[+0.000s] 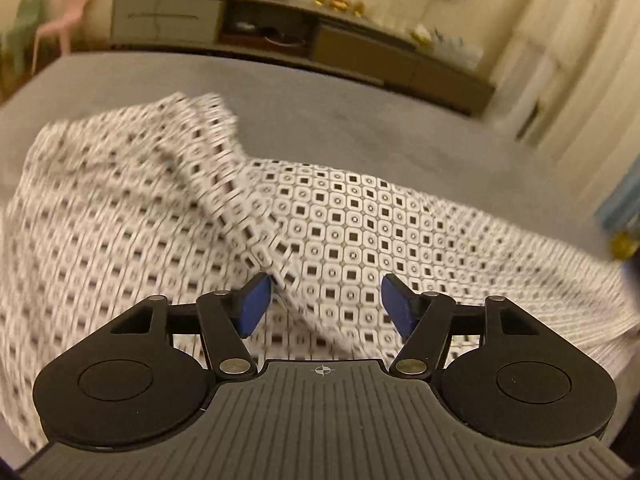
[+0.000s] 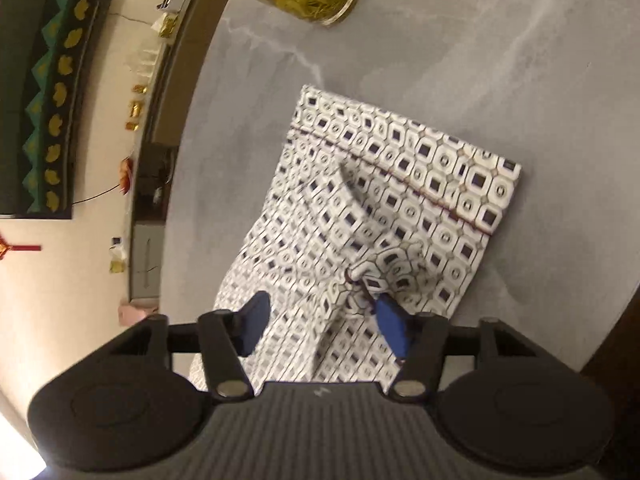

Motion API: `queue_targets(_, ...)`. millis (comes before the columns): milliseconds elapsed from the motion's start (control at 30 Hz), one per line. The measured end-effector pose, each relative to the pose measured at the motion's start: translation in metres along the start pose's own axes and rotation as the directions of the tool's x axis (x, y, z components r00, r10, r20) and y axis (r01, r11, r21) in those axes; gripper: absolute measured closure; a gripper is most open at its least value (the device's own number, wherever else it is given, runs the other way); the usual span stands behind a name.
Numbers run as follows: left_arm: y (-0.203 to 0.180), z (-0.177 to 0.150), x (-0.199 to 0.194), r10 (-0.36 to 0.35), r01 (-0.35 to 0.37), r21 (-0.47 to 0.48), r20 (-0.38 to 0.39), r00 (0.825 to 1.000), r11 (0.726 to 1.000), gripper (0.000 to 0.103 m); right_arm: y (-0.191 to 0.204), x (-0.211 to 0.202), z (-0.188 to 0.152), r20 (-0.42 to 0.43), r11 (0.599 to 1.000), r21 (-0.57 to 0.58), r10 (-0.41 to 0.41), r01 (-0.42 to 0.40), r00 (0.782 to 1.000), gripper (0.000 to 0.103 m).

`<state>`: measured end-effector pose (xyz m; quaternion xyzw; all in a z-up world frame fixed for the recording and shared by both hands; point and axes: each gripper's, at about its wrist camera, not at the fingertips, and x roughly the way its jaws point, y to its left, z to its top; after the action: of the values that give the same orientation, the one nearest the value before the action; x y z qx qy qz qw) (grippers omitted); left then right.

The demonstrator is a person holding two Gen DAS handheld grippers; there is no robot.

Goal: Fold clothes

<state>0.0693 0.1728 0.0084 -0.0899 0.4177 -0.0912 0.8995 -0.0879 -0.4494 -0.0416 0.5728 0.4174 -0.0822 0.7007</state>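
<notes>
Below left gripper (image 1: 326, 300), patterned cloth (image 1: 340, 216), seemingly loose

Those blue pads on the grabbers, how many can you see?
4. Left gripper: one pad each side of the patterned cloth. Right gripper: two more pads, standing apart.

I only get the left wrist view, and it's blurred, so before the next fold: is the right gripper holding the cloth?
Observer: No. The right gripper is open above the cloth.
Operator: Anything between its fingers?
Observer: A bunched corner lies against one finger; the other finger stands clear of it.
Operator: And the far end?
Observer: It lies flat on the grey table, with a dark seam running across it.
</notes>
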Motion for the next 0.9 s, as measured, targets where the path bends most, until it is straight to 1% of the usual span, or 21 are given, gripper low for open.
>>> queue_targets(33, -0.003, 0.004, 0.008, 0.029, -0.029, 0.010, -0.016, 0.999, 1.000, 0.051, 0.000, 0.001, 0.001, 0.016, 1.000, -0.011, -0.020, 0.020, 1.000, 0.065)
queue_targets(67, -0.004, 0.007, 0.014, 0.063, -0.063, 0.011, -0.026, 0.998, 0.998, 0.058, -0.001, 0.002, 0.001, 0.031, 0.999, -0.022, -0.039, 0.040, 0.999, 0.071)
queue_targets(100, -0.003, 0.009, 0.020, 0.083, -0.083, 0.011, -0.033, 0.996, 0.996, 0.088, -0.002, 0.003, 0.003, 0.043, 0.998, -0.034, -0.054, 0.055, 0.998, 0.081)
queue_targets(133, -0.003, 0.011, 0.025, 0.098, -0.097, 0.012, -0.039, 0.994, 0.995, 0.103, 0.001, 0.003, 0.004, 0.052, 0.996, -0.061, -0.064, 0.067, 0.997, 0.092)
queue_targets(167, 0.000, 0.014, 0.023, 0.095, -0.095, 0.000, -0.024, 0.995, 0.995, 0.103, 0.004, 0.003, 0.006, 0.062, 0.993, -0.087, -0.075, 0.080, 0.995, 0.094)
queue_targets(200, 0.002, 0.018, 0.020, 0.087, -0.087, -0.016, -0.002, 0.996, 0.996, 0.103, 0.007, 0.004, 0.008, 0.071, 0.989, -0.113, -0.084, 0.092, 0.994, 0.101)
queue_targets(233, 0.007, 0.021, 0.006, 0.054, -0.051, -0.059, 0.044, 0.998, 0.997, 0.103, 0.012, 0.002, 0.009, 0.088, 0.984, -0.146, -0.088, 0.100, 0.992, 0.102)
queue_targets(267, 0.011, 0.024, -0.011, 0.014, -0.003, -0.108, 0.100, 0.995, 0.994, 0.103, 0.028, -0.008, 0.009, 0.136, 0.973, -0.215, -0.056, 0.084, 0.989, 0.102)
queue_targets(333, 0.019, 0.025, -0.050, -0.056, 0.098, -0.197, 0.206, 0.977, 0.975, 0.103, 0.066, -0.043, -0.002, 0.233, 0.907, -0.420, 0.075, 0.031, 0.969, 0.103)
queue_targets(367, 0.021, 0.018, -0.071, -0.089, 0.142, -0.218, 0.234, 0.968, 0.966, 0.103, 0.079, -0.062, -0.011, 0.261, 0.860, -0.511, 0.139, 0.015, 0.955, 0.103)
queue_targets(400, 0.024, 0.009, -0.090, -0.121, 0.183, -0.232, 0.256, 0.959, 0.955, 0.103, 0.084, -0.077, -0.020, 0.275, 0.822, -0.569, 0.171, 0.017, 0.946, 0.103)
queue_targets(433, 0.023, -0.003, -0.098, -0.136, 0.191, -0.228, 0.234, 0.963, 0.955, 0.103, 0.087, -0.091, -0.027, 0.285, 0.785, -0.619, 0.195, 0.025, 0.938, 0.103)
queue_targets(467, 0.021, -0.017, -0.102, -0.145, 0.188, -0.220, 0.197, 0.970, 0.957, 0.103, 0.081, -0.097, -0.030, 0.290, 0.767, -0.639, 0.177, 0.052, 0.941, 0.103)
queue_targets(500, 0.019, -0.031, -0.106, -0.153, 0.185, -0.211, 0.158, 0.975, 0.960, 0.103, 0.071, -0.095, -0.029, 0.293, 0.764, -0.639, 0.138, 0.086, 0.946, 0.103)
queue_targets(533, 0.017, -0.043, -0.102, -0.151, 0.173, -0.209, 0.117, 0.982, 0.962, 0.103, 0.057, -0.088, -0.023, 0.289, 0.778, -0.617, 0.084, 0.118, 0.954, 0.103)
queue_targets(600, 0.014, -0.064, -0.084, -0.140, 0.145, -0.221, 0.040, 0.989, 0.964, 0.103, 0.026, -0.063, -0.007, 0.248, 0.824, -0.544, -0.021, 0.157, 0.968, 0.103)
queue_targets(667, 0.009, -0.075, -0.068, -0.127, 0.123, -0.225, -0.005, 0.992, 0.967, 0.103, 0.002, -0.044, 0.006, 0.218, 0.857, -0.483, -0.083, 0.181, 0.972, 0.103)
queue_targets(767, 0.001, -0.083, -0.063, -0.092, 0.084, -0.213, -0.028, 0.995, 0.974, 0.103, -0.015, -0.031, 0.016, 0.167, 0.897, -0.416, -0.084, 0.148, 0.982, 0.103)
queue_targets(800, 0.000, -0.078, -0.064, -0.091, 0.086, -0.217, -0.012, 0.996, 0.972, 0.103, -0.014, -0.030, 0.018, 0.162, 0.902, -0.408, -0.080, 0.140, 0.984, 0.103)
queue_targets(833, -0.001, -0.070, -0.066, -0.093, 0.093, -0.222, 0.011, 0.996, 0.971, 0.103, -0.007, -0.031, 0.021, 0.162, 0.901, -0.415, -0.065, 0.128, 0.985, 0.103)
queue_targets(900, -0.004, -0.051, -0.071, -0.102, 0.115, -0.230, 0.069, 0.992, 0.966, 0.103, 0.019, -0.039, 0.028, 0.200, 0.883, -0.461, 0.004, 0.091, 0.980, 0.103)
